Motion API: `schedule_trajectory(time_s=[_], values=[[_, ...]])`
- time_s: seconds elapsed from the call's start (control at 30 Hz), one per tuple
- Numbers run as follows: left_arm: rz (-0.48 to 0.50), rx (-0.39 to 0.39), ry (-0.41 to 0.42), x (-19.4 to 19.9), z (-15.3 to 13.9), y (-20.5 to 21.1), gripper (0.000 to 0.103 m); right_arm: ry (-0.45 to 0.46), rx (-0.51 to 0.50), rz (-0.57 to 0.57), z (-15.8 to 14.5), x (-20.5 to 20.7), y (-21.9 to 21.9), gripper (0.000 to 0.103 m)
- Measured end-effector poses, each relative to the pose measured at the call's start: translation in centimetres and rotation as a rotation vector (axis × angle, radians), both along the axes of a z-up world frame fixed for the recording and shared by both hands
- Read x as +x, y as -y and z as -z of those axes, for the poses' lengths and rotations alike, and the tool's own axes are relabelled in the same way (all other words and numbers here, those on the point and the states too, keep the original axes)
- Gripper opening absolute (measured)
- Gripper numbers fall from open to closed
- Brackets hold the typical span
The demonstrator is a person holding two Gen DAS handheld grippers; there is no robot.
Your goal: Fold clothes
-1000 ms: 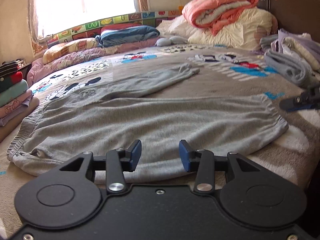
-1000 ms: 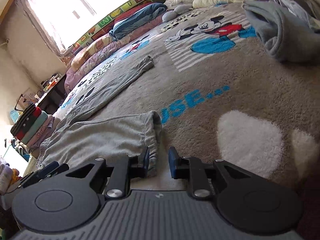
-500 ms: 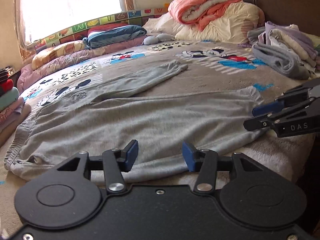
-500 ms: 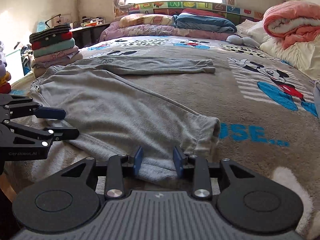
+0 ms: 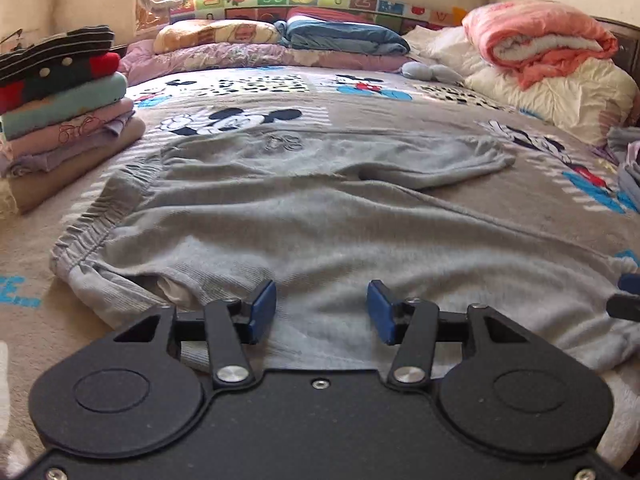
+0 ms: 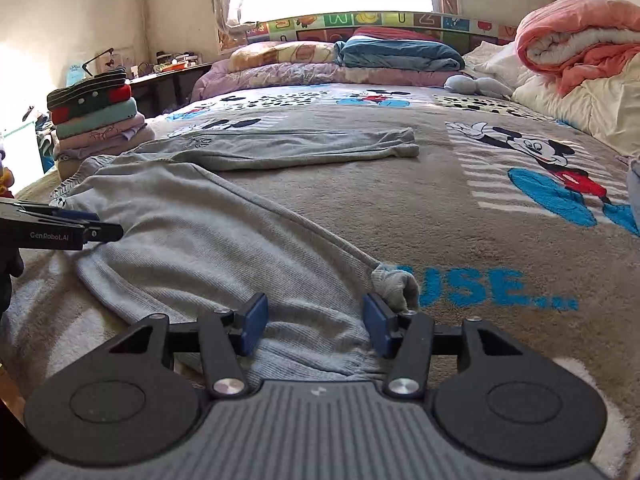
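Grey sweatpants [image 5: 312, 216] lie spread flat on the bed, waistband to the left, one leg angled away toward the far side and one leg running along the near edge; they also show in the right wrist view [image 6: 224, 232]. My left gripper [image 5: 322, 312] is open, its blue pads just over the near edge of the pants below the waistband. My right gripper [image 6: 314, 326] is open over the cuff end of the near leg [image 6: 394, 284]. Each gripper shows at the edge of the other's view, the left gripper at the left [image 6: 86, 226].
A stack of folded clothes [image 5: 60, 112] stands at the bed's left edge. Pillows and folded quilts [image 5: 340, 36] line the far side under the window. A pink blanket on white bedding [image 5: 548, 52] sits at the right. The bed cover [image 6: 460, 216] has cartoon-mouse prints.
Both grippers have swung left and settled low over the near leg of the pants. The right gripper's jaws have opened wider. The pants have not moved.
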State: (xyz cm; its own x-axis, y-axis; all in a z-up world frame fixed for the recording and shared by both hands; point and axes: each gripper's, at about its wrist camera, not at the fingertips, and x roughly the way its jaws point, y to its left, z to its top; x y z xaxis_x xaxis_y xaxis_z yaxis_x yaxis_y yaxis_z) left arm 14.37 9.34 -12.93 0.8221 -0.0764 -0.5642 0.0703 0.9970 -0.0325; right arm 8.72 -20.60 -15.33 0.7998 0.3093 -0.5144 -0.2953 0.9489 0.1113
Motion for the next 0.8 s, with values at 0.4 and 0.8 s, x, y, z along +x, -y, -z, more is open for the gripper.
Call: schedule_trajectory(time_s=[0.4,0.8], values=[[-0.168,-0.083,0.0,2.4,-1.3,-6.5,0.052,0.057,0.005,-0.041,-0.6,-1.3,-0.3,0.061],[-0.246,-0.287,-0.021,5.6,-1.2,-12.5,0.051,0.0,0.004,-0.049,0.9,-0.7,-0.5,0.064]])
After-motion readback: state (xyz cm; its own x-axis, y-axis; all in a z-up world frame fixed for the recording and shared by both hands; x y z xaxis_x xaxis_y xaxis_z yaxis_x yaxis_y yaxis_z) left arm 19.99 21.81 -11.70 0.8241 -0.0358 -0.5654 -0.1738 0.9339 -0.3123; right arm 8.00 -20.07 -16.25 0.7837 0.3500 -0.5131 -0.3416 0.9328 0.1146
